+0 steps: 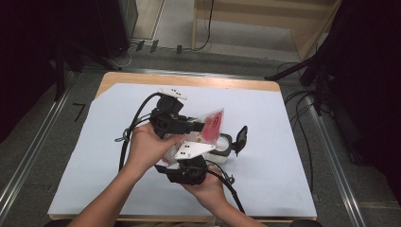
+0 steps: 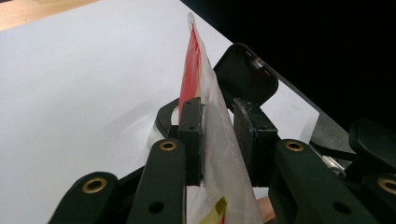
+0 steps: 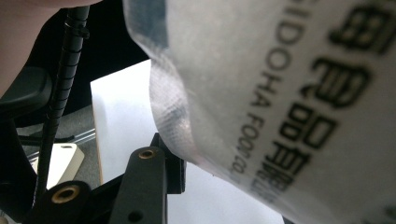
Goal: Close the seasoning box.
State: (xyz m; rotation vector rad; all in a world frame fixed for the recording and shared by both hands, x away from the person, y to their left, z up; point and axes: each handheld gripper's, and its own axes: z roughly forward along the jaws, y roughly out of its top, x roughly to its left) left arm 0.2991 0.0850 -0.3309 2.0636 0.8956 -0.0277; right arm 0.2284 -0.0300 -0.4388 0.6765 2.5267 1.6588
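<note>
White paper covers the wooden table [image 1: 279,142] beneath a dark studio backdrop, and above its middle a thin plastic food pouch [image 1: 211,124], translucent with a red printed panel, is held off the surface between two hand-held tools. The pouch [image 2: 219,154] looks light, limp and slick (its film buckles where it hangs free), so it would likely fold or slide if pinched at one loose corner; the flat sealed edges seem the safest places to take hold. The left gripper [image 1: 191,126] has its jaws drawn narrow on the pouch's edge, pads pressing the film from both sides. The right gripper [image 1: 201,161], nearer the person, sits under the pouch's lower part; its own camera shows the printed film [image 3: 289,102] draped close over one jaw, and whether the pads actually pinch it cannot be told. Just right of the pouch, on the paper, stands a small round container [image 1: 226,147] with a black hinged lid [image 1: 241,137] flipped open. Cables [image 1: 302,118] trail along the table's far right edge.
</note>
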